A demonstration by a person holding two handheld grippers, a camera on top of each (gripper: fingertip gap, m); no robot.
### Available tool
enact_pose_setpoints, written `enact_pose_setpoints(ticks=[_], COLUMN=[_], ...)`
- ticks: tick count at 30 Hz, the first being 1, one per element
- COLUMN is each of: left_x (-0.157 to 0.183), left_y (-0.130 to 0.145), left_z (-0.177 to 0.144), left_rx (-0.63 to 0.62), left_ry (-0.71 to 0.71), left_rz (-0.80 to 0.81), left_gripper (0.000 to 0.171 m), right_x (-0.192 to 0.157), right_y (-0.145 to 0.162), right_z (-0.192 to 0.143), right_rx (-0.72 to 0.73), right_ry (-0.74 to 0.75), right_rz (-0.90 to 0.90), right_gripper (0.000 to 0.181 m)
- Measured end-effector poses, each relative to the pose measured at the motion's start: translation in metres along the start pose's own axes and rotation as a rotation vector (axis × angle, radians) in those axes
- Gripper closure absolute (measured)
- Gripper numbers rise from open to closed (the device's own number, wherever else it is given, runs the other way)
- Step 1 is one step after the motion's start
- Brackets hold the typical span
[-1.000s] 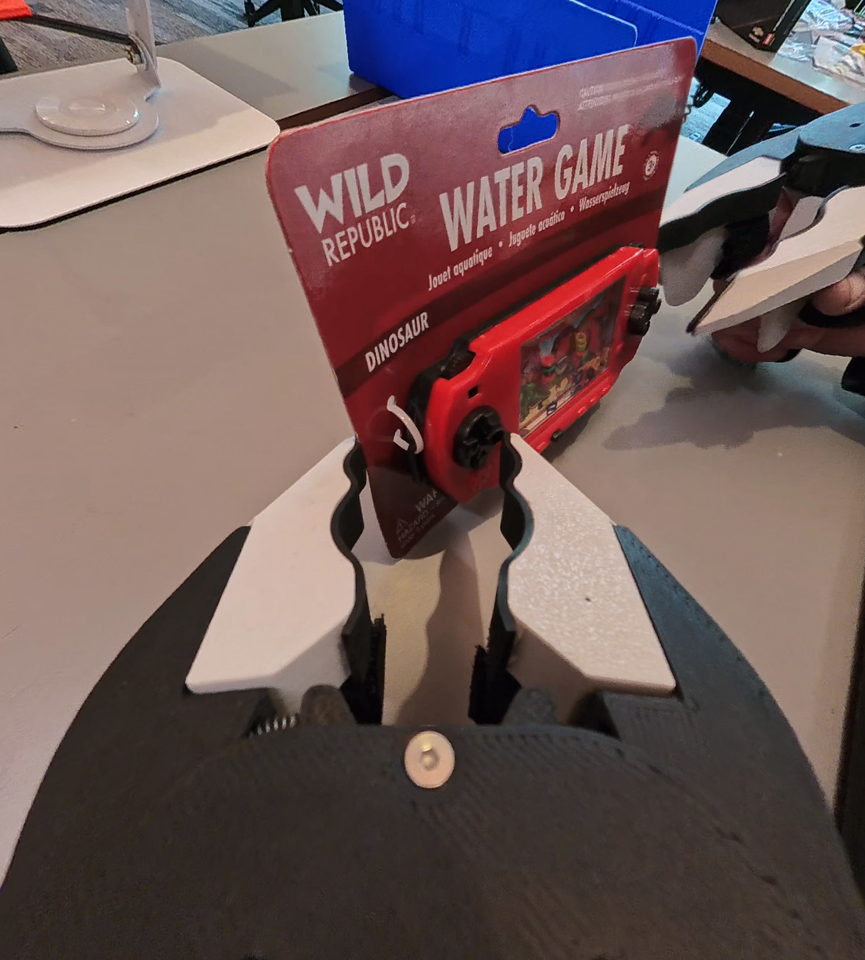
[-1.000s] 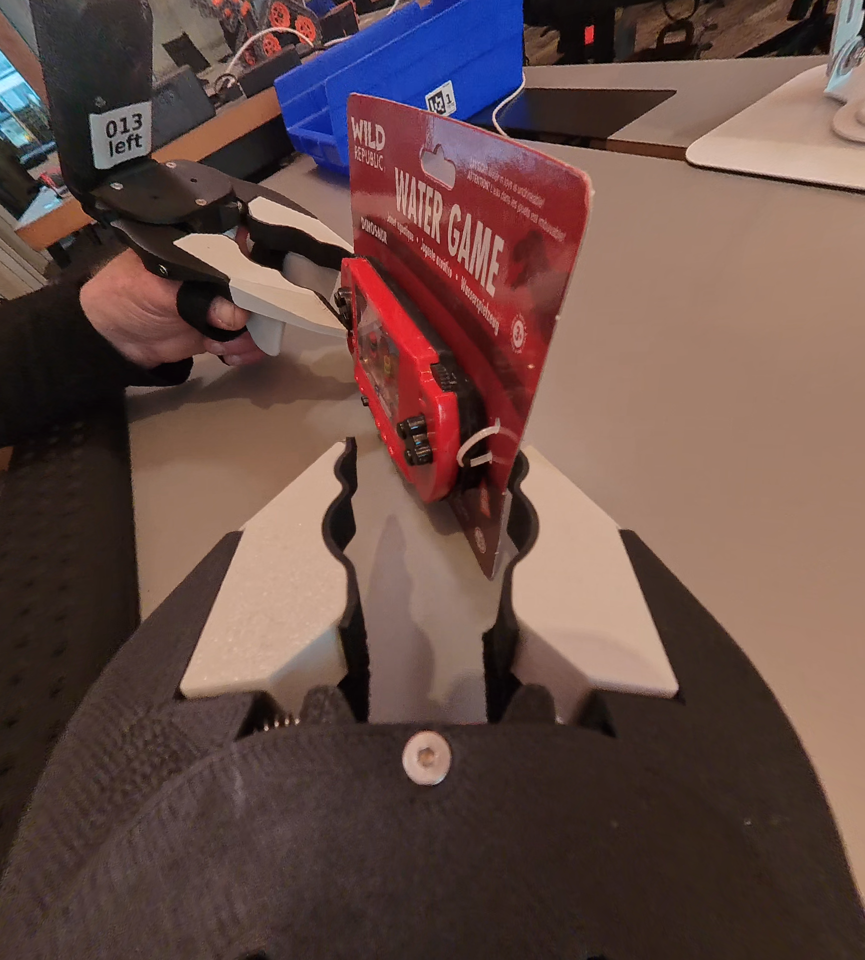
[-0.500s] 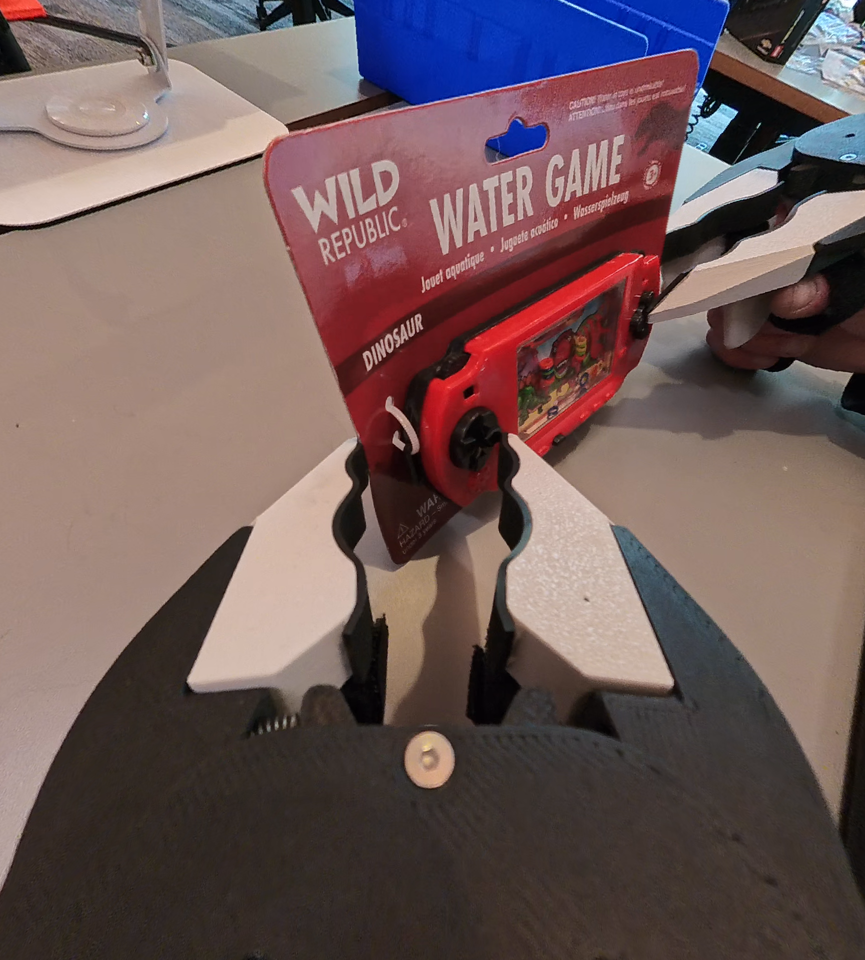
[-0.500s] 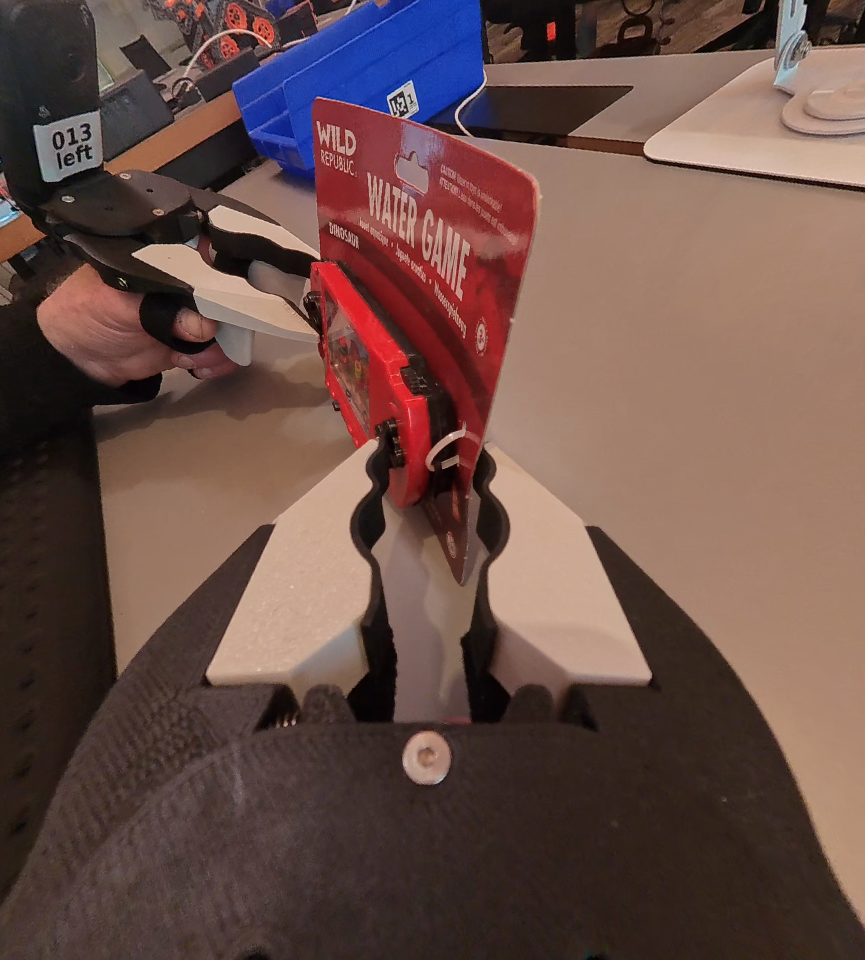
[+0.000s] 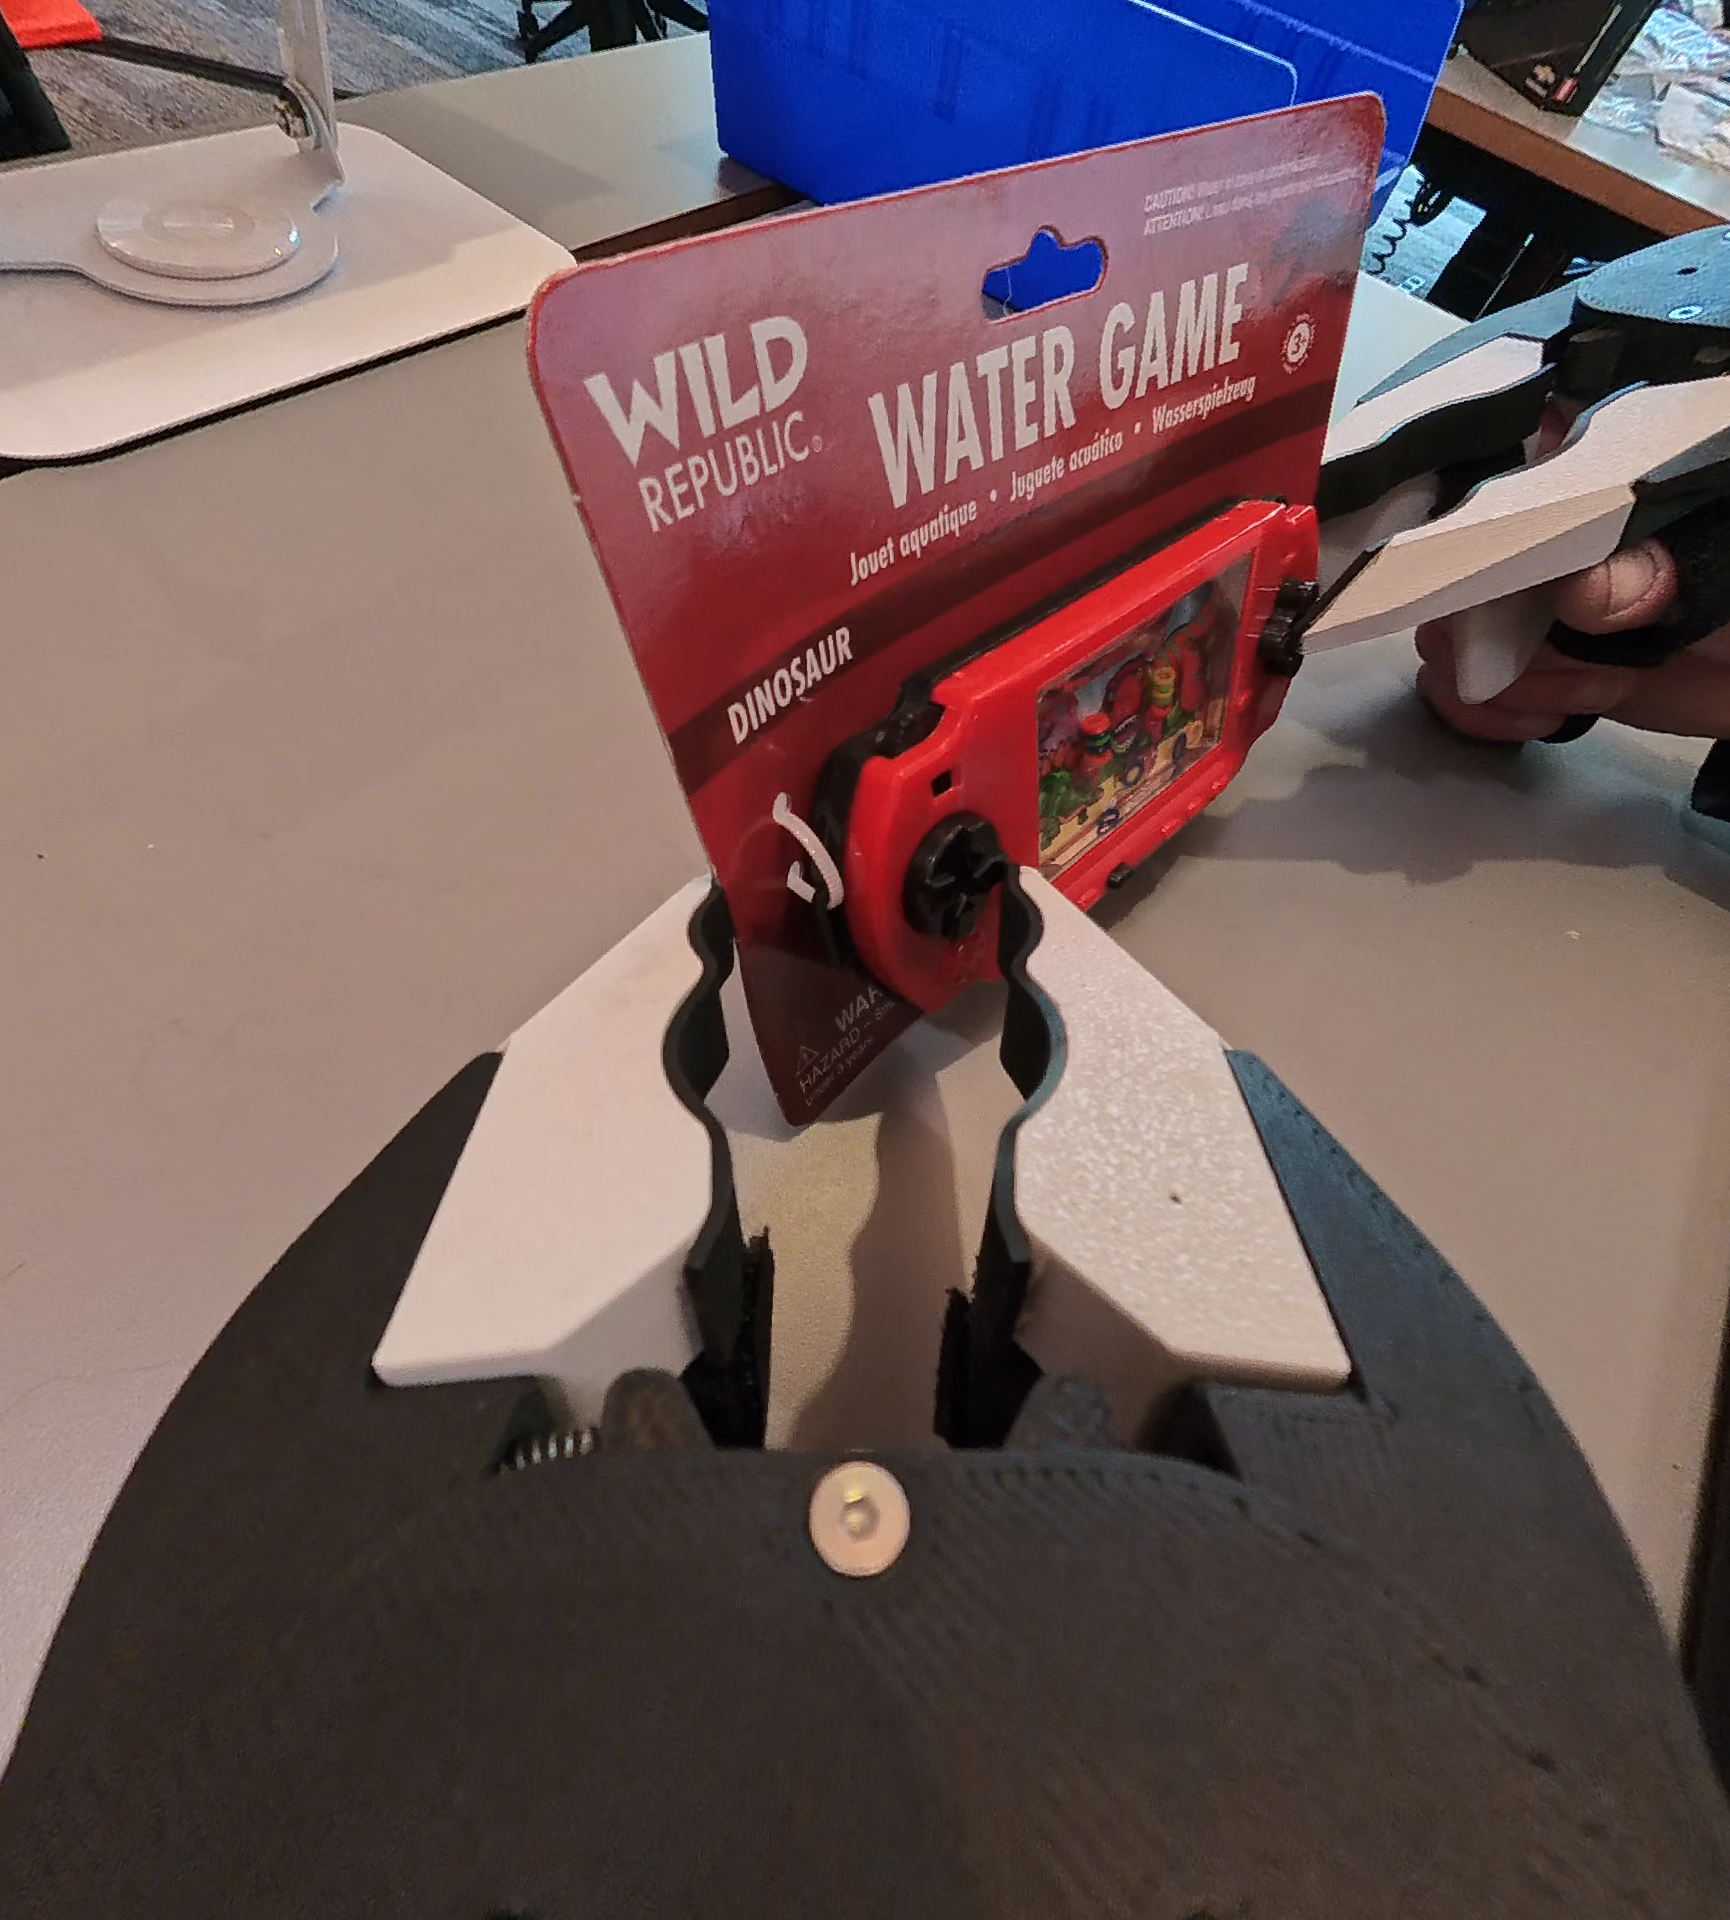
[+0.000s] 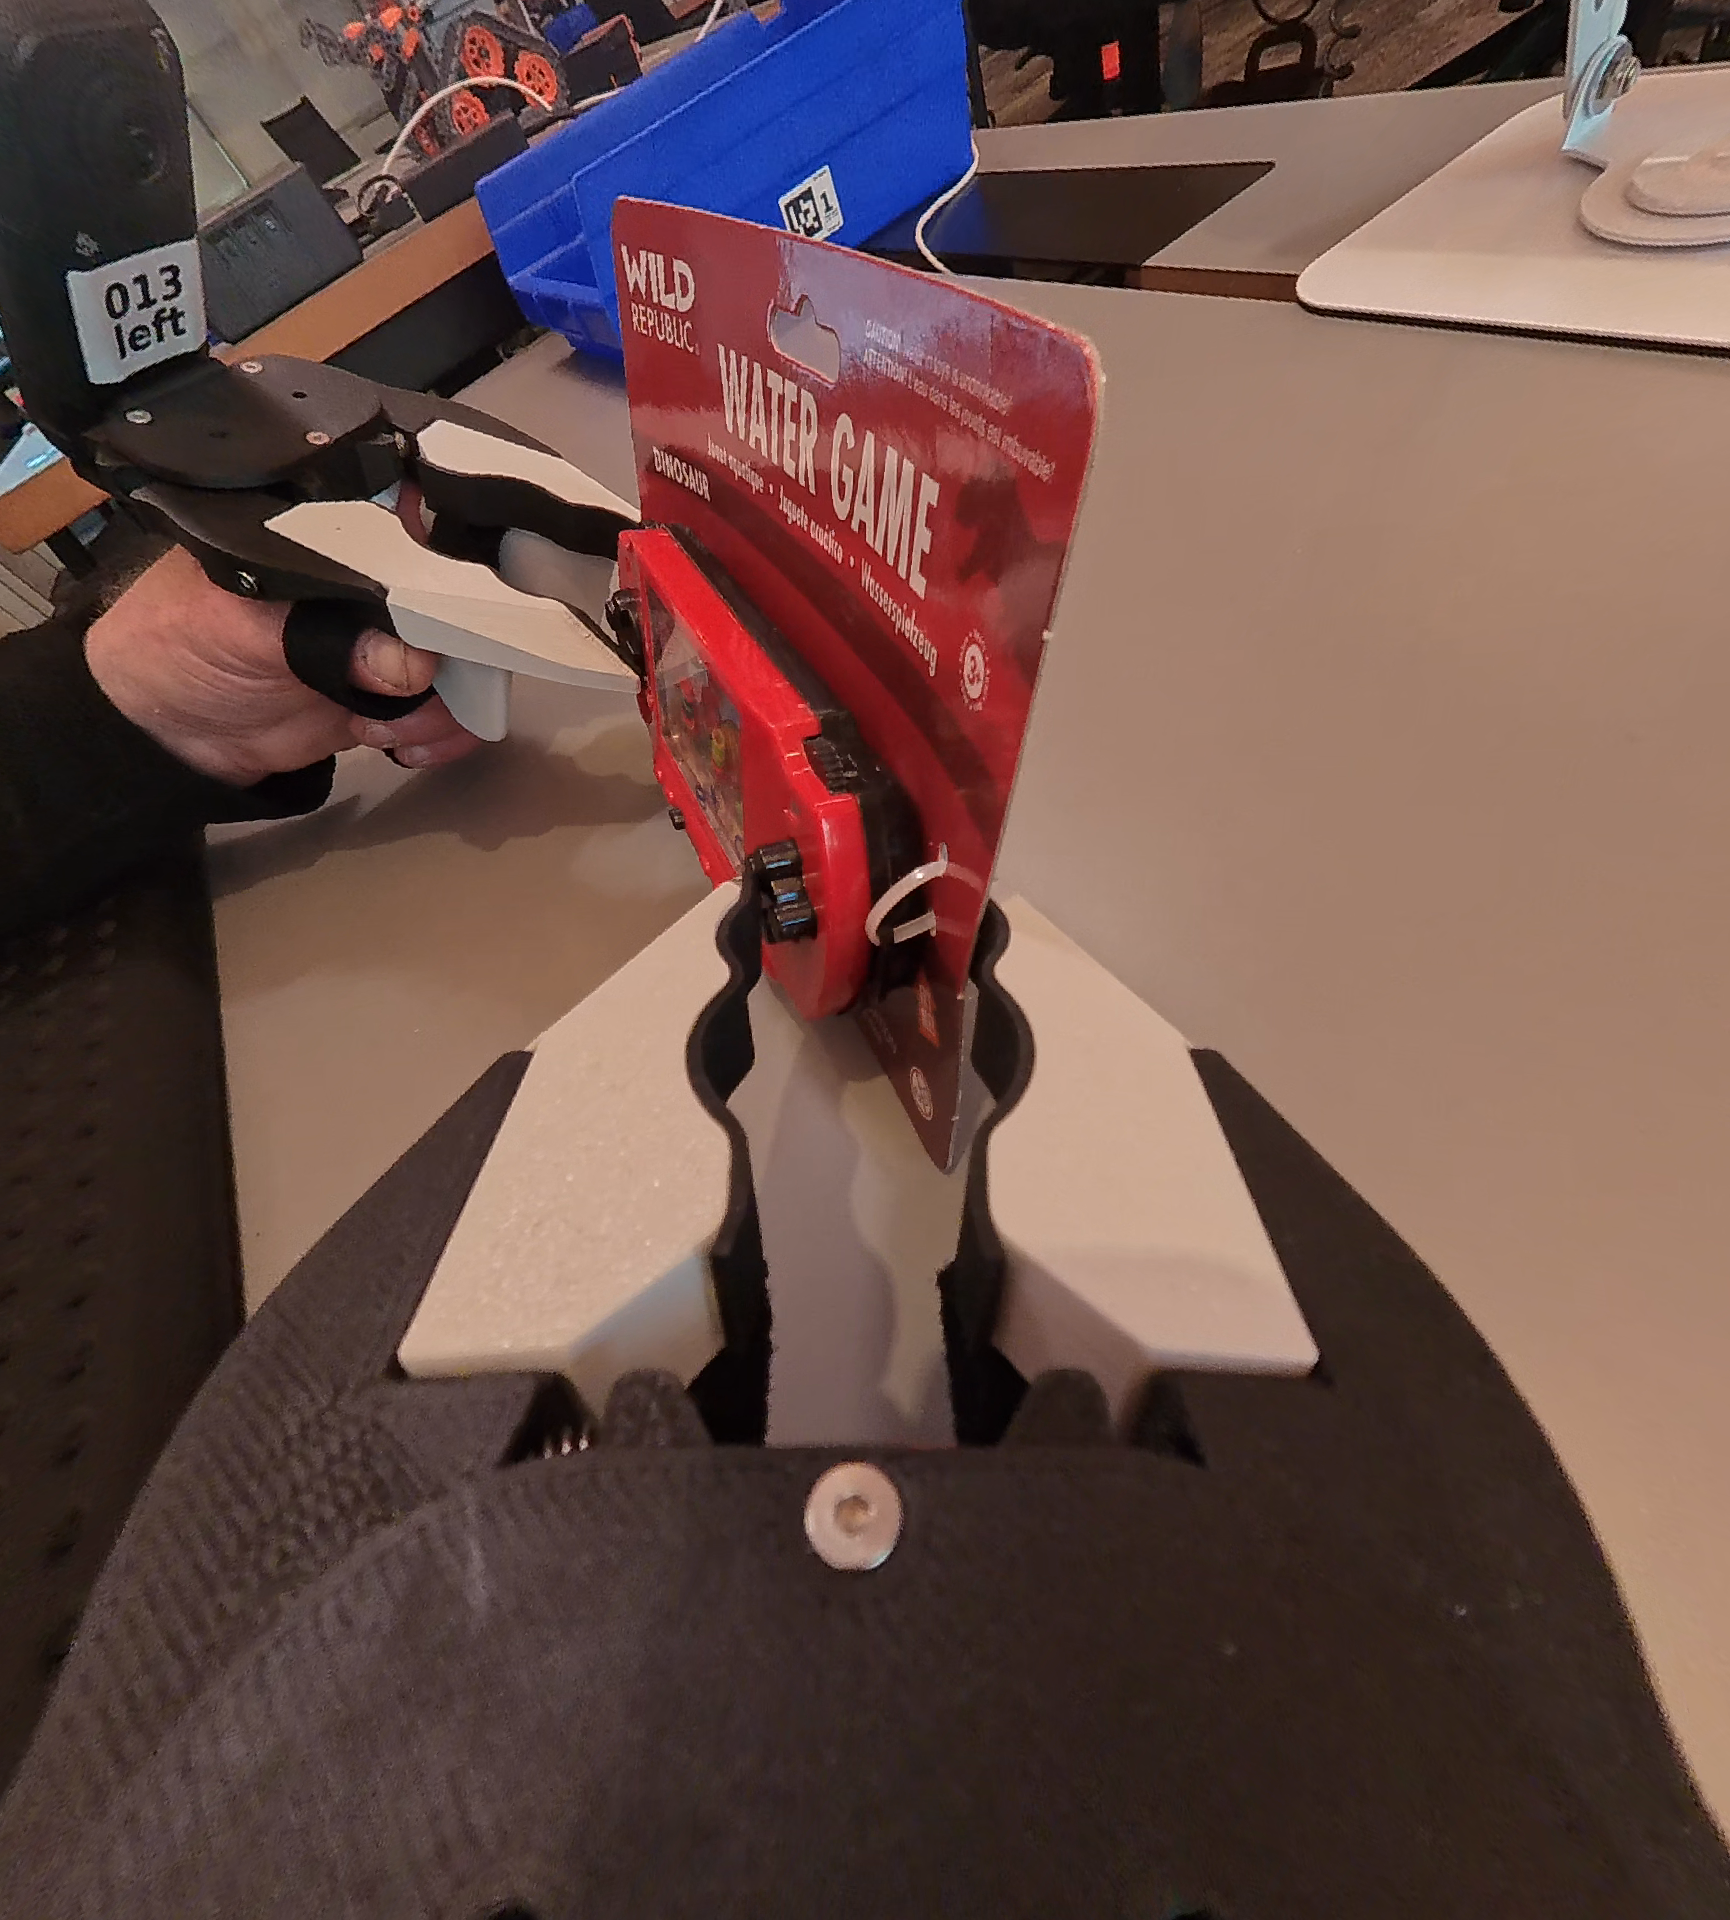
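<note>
A red card pack (image 5: 944,468) with a red handheld water game (image 5: 1100,748) tied to it stands upright over the grey table (image 5: 269,779). My left gripper (image 5: 861,925) is shut on the pack's left end, one finger behind the card, the other on the game by its black knob. My right gripper (image 6: 861,935) is shut on the other end of the pack (image 6: 840,436), clamping the game (image 6: 767,748) and card together. It also shows in the left wrist view (image 5: 1328,582), and my left gripper shows in the right wrist view (image 6: 622,613), held by a hand (image 6: 217,686).
A blue bin (image 5: 996,94) stands behind the pack, also in the right wrist view (image 6: 736,156). A white base plate with a stand (image 5: 196,270) lies at the back. A black flat pad (image 6: 1100,208) lies near the bin. A dark padded strip (image 6: 61,1143) runs along the table's edge.
My right gripper moved in to the pack's free end and closed on it. My left gripper kept its hold. The pack has barely shifted.
</note>
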State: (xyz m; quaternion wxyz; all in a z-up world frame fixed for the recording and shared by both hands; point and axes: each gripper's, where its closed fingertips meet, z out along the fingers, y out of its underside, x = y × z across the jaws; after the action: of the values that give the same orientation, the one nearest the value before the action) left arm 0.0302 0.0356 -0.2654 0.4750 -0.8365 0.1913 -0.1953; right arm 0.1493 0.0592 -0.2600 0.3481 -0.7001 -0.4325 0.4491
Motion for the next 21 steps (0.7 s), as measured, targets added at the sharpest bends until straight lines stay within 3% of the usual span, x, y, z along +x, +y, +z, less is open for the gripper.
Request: enact_pose_setpoints(ticks=[21], left_x=[-0.0001], left_y=[0.0000], left_z=[0.0013], left_rx=[0.002], left_ry=[-0.015], left_rz=[-0.006], left_gripper=[0.124], right_x=[0.0024], right_y=[0.0004], right_z=[-0.0010], right_rx=[-0.024], right_ry=[0.023], right_rz=[-0.025], right_gripper=[0.150])
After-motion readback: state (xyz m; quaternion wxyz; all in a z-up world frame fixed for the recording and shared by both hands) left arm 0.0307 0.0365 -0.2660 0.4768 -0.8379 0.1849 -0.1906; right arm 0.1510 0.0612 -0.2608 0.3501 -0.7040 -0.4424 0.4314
